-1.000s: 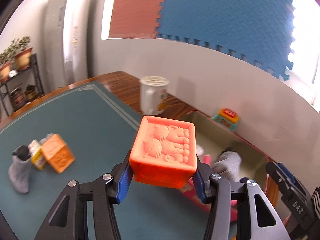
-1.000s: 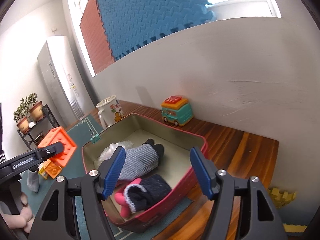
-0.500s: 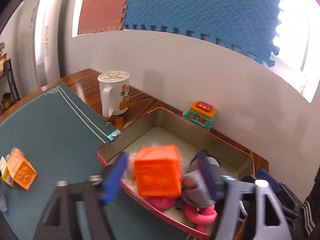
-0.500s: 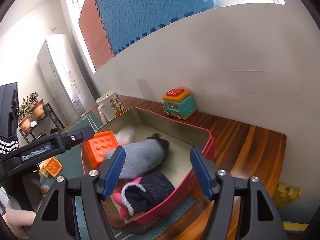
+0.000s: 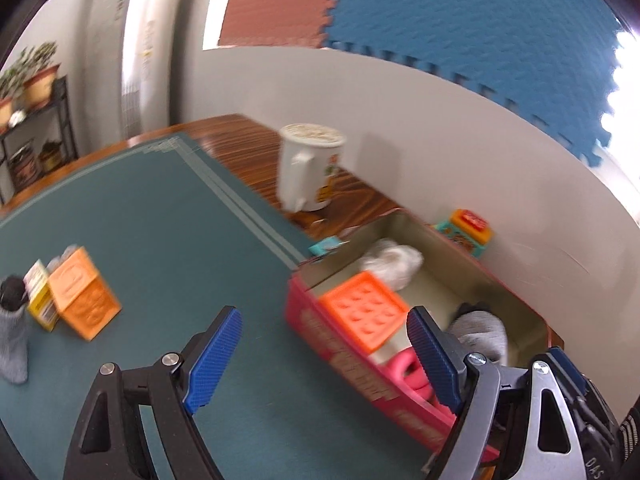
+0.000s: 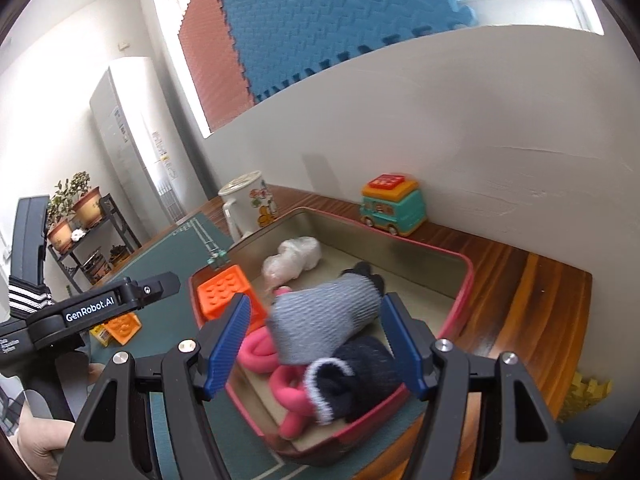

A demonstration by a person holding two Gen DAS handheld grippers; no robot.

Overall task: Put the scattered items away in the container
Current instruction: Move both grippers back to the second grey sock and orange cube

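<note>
The red-walled tin container (image 5: 340,354) (image 6: 466,280) holds an orange cube (image 5: 362,310) (image 6: 226,290), a grey sock (image 6: 324,316), a dark sock (image 6: 360,376), a pink ring toy (image 6: 288,396) and a white wad (image 6: 296,258). My left gripper (image 5: 324,360) is open and empty, just left of the container's near wall. My right gripper (image 6: 314,350) is open and empty above the container's near end. On the green mat (image 5: 140,220) lie a second orange cube (image 5: 82,298), a small yellow box (image 5: 38,300) and a grey sock (image 5: 12,336).
A white lidded mug (image 5: 308,168) (image 6: 250,204) stands on the wooden table behind the container. A teal and orange toy bus (image 6: 392,210) (image 5: 466,232) sits by the wall. Yellow foam pieces (image 6: 588,394) lie at the right. A plant shelf (image 6: 80,236) stands beyond the table.
My left gripper opened and let go of the orange cube, which now rests inside the container. The left gripper has pulled back toward the left. The right gripper stayed open over the container.
</note>
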